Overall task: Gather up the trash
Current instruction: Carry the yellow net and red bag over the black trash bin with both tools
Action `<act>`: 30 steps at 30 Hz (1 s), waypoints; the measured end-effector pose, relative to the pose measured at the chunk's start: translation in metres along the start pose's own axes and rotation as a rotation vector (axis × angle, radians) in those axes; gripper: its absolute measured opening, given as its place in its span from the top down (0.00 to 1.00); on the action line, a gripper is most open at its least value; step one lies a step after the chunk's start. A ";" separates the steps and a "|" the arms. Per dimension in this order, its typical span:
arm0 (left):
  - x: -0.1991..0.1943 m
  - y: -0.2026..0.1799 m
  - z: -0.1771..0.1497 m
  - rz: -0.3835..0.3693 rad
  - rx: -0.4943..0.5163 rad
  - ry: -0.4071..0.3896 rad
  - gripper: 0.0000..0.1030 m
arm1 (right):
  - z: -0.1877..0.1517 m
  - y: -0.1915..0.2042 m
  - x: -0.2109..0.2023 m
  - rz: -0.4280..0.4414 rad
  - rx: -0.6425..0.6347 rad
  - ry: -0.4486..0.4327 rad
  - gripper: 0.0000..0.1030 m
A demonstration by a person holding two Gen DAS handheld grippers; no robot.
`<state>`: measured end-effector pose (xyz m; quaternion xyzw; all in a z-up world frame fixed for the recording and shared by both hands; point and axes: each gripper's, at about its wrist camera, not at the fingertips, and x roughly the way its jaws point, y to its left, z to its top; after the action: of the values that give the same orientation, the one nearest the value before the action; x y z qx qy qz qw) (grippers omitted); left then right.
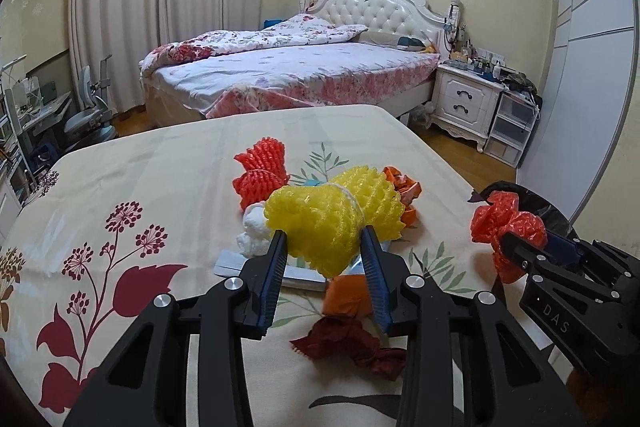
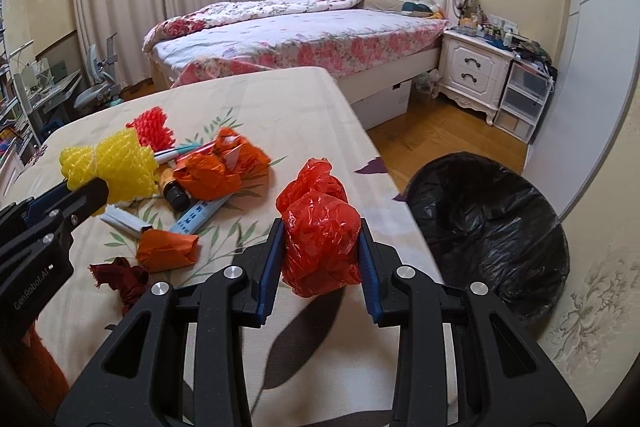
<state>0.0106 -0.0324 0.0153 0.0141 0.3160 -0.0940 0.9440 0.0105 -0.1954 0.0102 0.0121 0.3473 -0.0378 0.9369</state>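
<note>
While both loads look light and squashy | left gripper (image 1: 324,247) pinches yellow foam net (image 1: 332,215) mid-frame | right gripper (image 2: 322,247) clamps crumpled red bag (image 2: 320,227) centre frame | grip bulk, not loose edges

Yellow foam net (image 1: 332,217), red plastic bag (image 2: 320,231)

Both cams are wrist fisheyes, each looking fwd along its own fingers and angled down over the cloth-covered desk (image 1: 160,163). Left view sits close above the desk's near end, facing the bed (image 1: 288,67) and curtains (image 1: 160,7) at the far wall; the right gripper (image 1: 532,247) shows at its right edge. Right view sits further right, w/ the bin (image 2: 492,227) beside the desk edge and the left gripper (image 2: 80,199) at its left edge. Shared: desk top w/ trash pile, bed, nightstand (image 2: 476,71), curtains.
</note>
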 end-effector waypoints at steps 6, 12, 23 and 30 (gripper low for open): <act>0.005 -0.029 0.009 -0.034 0.035 -0.020 0.63 | 0.003 -0.033 -0.002 -0.068 0.055 -0.013 0.67; 0.015 -0.056 0.014 -0.077 0.058 -0.022 0.63 | 0.004 -0.067 -0.003 -0.145 0.097 -0.030 0.67; 0.039 -0.107 0.025 -0.135 0.119 -0.017 0.63 | 0.012 -0.118 0.006 -0.215 0.173 -0.047 0.67; 0.060 -0.133 0.030 -0.155 0.138 0.010 0.63 | 0.016 -0.134 0.018 -0.246 0.192 -0.035 0.67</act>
<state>0.0505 -0.1755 0.0075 0.0548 0.3136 -0.1884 0.9291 0.0244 -0.3306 0.0110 0.0585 0.3246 -0.1854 0.9257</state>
